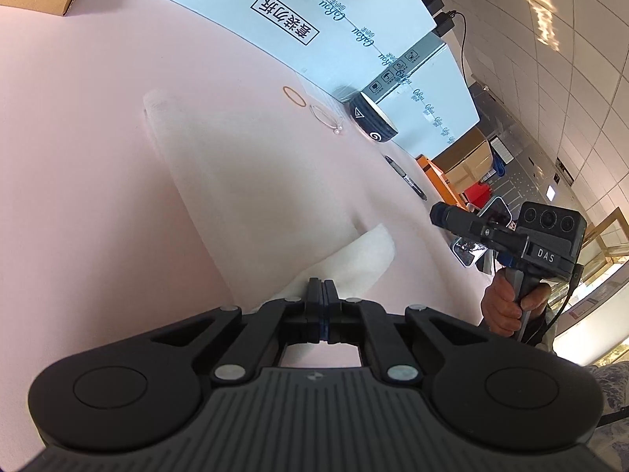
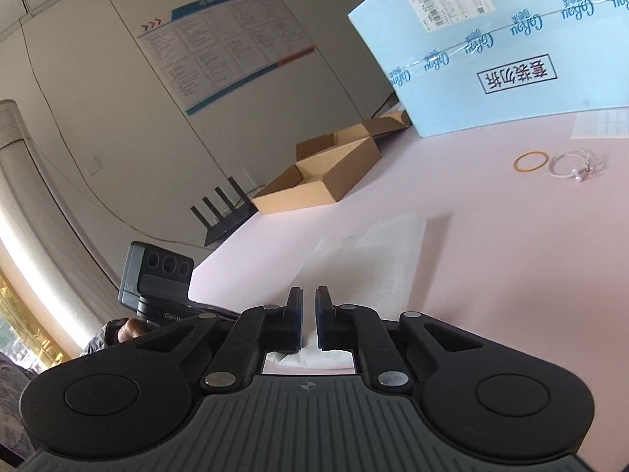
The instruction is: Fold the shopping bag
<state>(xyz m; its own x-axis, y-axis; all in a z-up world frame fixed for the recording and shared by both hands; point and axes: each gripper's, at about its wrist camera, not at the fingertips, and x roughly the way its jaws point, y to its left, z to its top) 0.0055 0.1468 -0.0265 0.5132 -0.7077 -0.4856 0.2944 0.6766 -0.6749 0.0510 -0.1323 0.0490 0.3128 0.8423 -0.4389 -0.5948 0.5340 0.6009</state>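
A thin white shopping bag (image 1: 220, 157) lies flat on the pink table (image 1: 78, 157). My left gripper (image 1: 322, 285) is shut on a near corner of the bag, and a folded flap (image 1: 354, 259) rises from the table just past its fingers. The right gripper (image 1: 440, 214) shows at the right of this view, held in a hand above the table edge. In the right wrist view the bag (image 2: 377, 251) lies ahead of my right gripper (image 2: 309, 295), whose jaws stand a small gap apart with bag material below them; no grip shows.
A large light-blue carton (image 1: 275, 11) stands at the back of the table. Near it lie an orange rubber band (image 1: 294, 96), a white cord ring (image 1: 324, 116), a dark bowl (image 1: 373, 120) and a pen (image 1: 405, 177). An open cardboard box (image 2: 318, 181) sits at the table's far left.
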